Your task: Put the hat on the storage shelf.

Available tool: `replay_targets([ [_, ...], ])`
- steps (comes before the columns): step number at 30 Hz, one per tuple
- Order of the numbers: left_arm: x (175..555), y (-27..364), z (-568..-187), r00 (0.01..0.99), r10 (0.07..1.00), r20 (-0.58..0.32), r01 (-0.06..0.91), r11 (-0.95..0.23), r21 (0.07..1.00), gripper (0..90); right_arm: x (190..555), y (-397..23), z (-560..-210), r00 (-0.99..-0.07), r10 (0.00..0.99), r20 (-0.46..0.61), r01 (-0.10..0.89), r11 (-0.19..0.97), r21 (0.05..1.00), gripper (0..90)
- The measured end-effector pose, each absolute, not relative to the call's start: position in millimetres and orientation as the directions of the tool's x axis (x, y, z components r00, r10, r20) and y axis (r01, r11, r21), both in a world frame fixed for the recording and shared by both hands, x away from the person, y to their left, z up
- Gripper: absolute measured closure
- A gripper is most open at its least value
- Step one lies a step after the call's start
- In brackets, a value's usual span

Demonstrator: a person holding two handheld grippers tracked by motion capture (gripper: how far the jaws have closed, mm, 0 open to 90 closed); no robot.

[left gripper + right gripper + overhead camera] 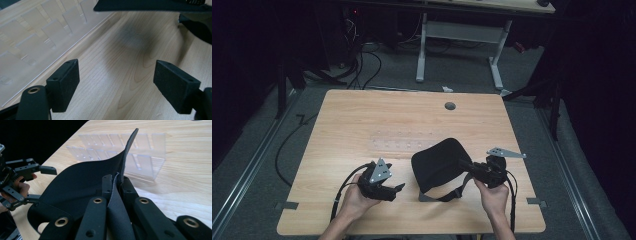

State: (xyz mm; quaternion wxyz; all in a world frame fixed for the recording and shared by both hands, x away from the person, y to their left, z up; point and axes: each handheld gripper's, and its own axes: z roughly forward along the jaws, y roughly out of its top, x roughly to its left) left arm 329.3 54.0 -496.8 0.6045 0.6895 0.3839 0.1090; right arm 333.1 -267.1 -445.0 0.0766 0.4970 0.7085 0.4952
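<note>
A black fabric piece (437, 162) with a grey-edged strap (452, 192) is lifted off the wooden table (357, 115) at front centre. My right gripper (465, 164) is shut on its right edge; in the right gripper view the fabric (82, 180) is pinched between the pads (107, 182) and curls upward. My left gripper (398, 188) hovers just left of the fabric, open with nothing in it. In the left gripper view its jaws (116, 85) stand wide apart over bare wood, with the fabric's edge (150, 5) above. The left gripper (41, 183) also appears at the left of the right gripper view.
A clear plastic divider tray (399, 140) with several slots lies flat behind the fabric, and I see the tray (37, 37) close to the left jaw. A round cable hole (450, 106) sits near the table's far edge. Beyond stands another table's frame (459, 35).
</note>
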Motion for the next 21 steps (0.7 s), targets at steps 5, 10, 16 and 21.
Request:
replay_targets([
  [5, 329, 52, -494, 0.686, 0.661, -0.305, 0.378, 0.035, 0.925, 19.5, 337, -254, -445, -0.505, 0.772, 0.386, 0.641, 0.036, 0.766, 84.9],
  [10, 328, 46, -489, 0.700, 0.654, -0.287, 0.363, 0.020, 0.932, 18.8, 340, -244, -442, -0.517, 0.763, 0.387, 0.644, 0.049, 0.764, 84.9],
  [16, 327, 38, -487, 0.714, 0.652, -0.253, 0.324, 0.013, 0.946, 20.1, 346, -238, -437, -0.526, 0.757, 0.387, 0.650, 0.065, 0.757, 84.8],
  [21, 326, 37, -486, 0.718, 0.649, -0.253, 0.315, 0.022, 0.949, 18.6, 347, -234, -438, -0.514, 0.765, 0.388, 0.673, 0.079, 0.735, 84.5],
])
